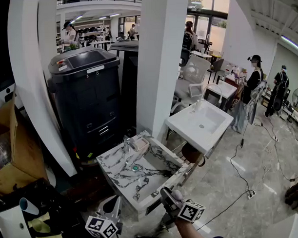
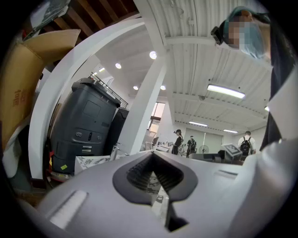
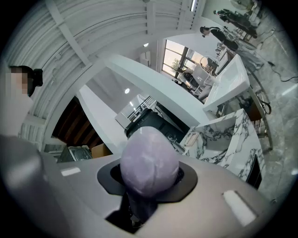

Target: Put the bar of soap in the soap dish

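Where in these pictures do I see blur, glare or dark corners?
Head view: the left corners are black, and the windows at the back are bright. Left gripper view: a black round border, and the ceiling lamp glares. Right gripper view: the bar of soap, close to the lens, looks soft; the marble sink behind it is sharper.
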A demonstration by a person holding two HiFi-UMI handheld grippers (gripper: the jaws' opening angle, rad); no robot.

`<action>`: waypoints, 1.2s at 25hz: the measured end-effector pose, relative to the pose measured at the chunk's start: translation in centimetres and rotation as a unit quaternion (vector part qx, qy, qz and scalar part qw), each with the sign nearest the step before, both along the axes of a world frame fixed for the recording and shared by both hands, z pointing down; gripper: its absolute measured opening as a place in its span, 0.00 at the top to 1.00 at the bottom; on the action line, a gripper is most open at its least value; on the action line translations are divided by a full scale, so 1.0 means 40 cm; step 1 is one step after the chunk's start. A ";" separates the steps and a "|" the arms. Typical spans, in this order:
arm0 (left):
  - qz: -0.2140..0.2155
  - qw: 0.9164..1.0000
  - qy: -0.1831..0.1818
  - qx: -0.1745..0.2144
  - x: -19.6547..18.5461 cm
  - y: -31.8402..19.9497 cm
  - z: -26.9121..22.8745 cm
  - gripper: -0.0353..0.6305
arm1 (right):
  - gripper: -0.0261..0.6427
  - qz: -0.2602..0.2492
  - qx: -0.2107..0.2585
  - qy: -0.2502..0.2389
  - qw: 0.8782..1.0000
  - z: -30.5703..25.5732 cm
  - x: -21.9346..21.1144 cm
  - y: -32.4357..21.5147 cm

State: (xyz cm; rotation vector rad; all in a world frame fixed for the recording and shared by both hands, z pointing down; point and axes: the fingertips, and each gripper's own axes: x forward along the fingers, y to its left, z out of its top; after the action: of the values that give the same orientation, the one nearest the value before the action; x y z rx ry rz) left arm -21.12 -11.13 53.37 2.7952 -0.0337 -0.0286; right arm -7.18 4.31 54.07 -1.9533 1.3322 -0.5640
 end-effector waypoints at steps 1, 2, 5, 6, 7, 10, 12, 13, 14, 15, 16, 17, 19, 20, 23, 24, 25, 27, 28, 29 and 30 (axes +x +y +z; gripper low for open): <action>-0.001 1.000 -0.001 0.002 -0.003 -0.004 0.000 0.87 | 0.80 -0.001 -0.001 0.000 1.000 0.001 -0.001 -0.001; -0.003 1.000 -0.002 0.004 -0.005 -0.009 0.001 0.87 | 0.80 -0.002 -0.001 0.000 1.000 0.001 -0.001 -0.002; -0.007 1.000 -0.005 0.018 -0.008 -0.019 0.002 0.87 | 0.80 -0.003 -0.002 0.000 1.000 0.003 0.001 -0.005; -0.007 1.000 -0.004 0.020 -0.007 -0.021 0.002 0.87 | 0.80 -0.004 -0.001 -0.001 1.000 0.001 0.002 -0.006; -0.007 1.000 -0.003 0.021 -0.005 -0.020 0.001 0.87 | 0.80 -0.005 0.000 -0.001 1.000 -0.001 0.003 -0.006; -0.001 1.000 -0.001 0.018 0.005 -0.012 0.004 0.87 | 0.80 -0.007 0.001 -0.002 1.000 0.004 0.017 -0.003; 0.000 1.000 -0.004 0.018 0.015 -0.010 0.014 0.87 | 0.80 -0.012 0.001 -0.006 1.000 0.005 0.028 -0.007; -0.001 1.000 -0.006 0.018 0.022 -0.011 0.020 0.87 | 0.80 -0.016 0.003 -0.008 1.000 0.005 0.037 -0.010; -0.003 1.000 -0.007 0.017 0.032 -0.010 0.026 0.87 | 0.80 -0.022 0.007 -0.009 1.000 0.006 0.049 -0.012; -0.006 1.000 -0.008 0.015 0.045 -0.008 0.026 0.87 | 0.80 -0.029 0.009 -0.008 0.999 0.007 0.063 -0.014; -0.010 1.000 -0.010 0.016 0.058 -0.004 0.023 0.87 | 0.80 -0.036 0.010 -0.008 0.999 0.006 0.077 -0.017; -0.016 1.000 -0.011 0.020 0.074 -0.001 0.019 0.87 | 0.80 -0.043 0.009 -0.008 0.999 0.003 0.091 -0.019; -0.028 0.999 -0.011 0.025 0.111 0.004 0.022 0.87 | 0.80 -0.056 0.005 -0.008 0.998 0.000 0.125 -0.021; -0.033 0.999 -0.010 0.025 0.133 0.009 0.022 0.87 | 0.80 -0.063 0.004 -0.007 0.998 0.003 0.144 -0.020; -0.048 0.998 -0.008 0.029 0.206 0.044 -0.002 0.87 | 0.80 -0.092 -0.001 -0.002 0.996 0.000 0.198 -0.012; -0.054 0.998 -0.007 0.030 0.231 0.056 -0.007 0.87 | 0.80 -0.101 -0.003 -0.001 0.995 0.000 0.217 -0.008; -0.061 0.998 -0.005 0.029 0.254 0.067 -0.006 0.87 | 0.80 -0.109 -0.006 0.000 0.994 0.004 0.237 -0.002; -0.072 0.997 -0.003 0.026 0.296 0.093 -0.001 0.87 | 0.80 -0.126 -0.013 0.001 0.992 0.012 0.275 0.010; -0.077 0.997 -0.004 0.025 0.316 0.108 0.001 0.87 | 0.80 -0.134 -0.015 0.002 0.991 0.015 0.292 0.017; -0.082 0.996 -0.004 0.026 0.336 0.124 0.003 0.87 | 0.80 -0.142 -0.016 0.002 0.990 0.016 0.310 0.025; -0.087 0.996 -0.004 0.027 0.354 0.140 0.004 0.87 | 0.80 -0.150 -0.017 0.003 0.989 0.018 0.329 0.033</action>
State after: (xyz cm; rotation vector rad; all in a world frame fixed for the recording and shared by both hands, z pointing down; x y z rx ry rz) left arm -6.96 -5.54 53.51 2.8379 -0.2818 -0.0618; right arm 5.99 5.64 54.80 -1.7922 1.6423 -0.7280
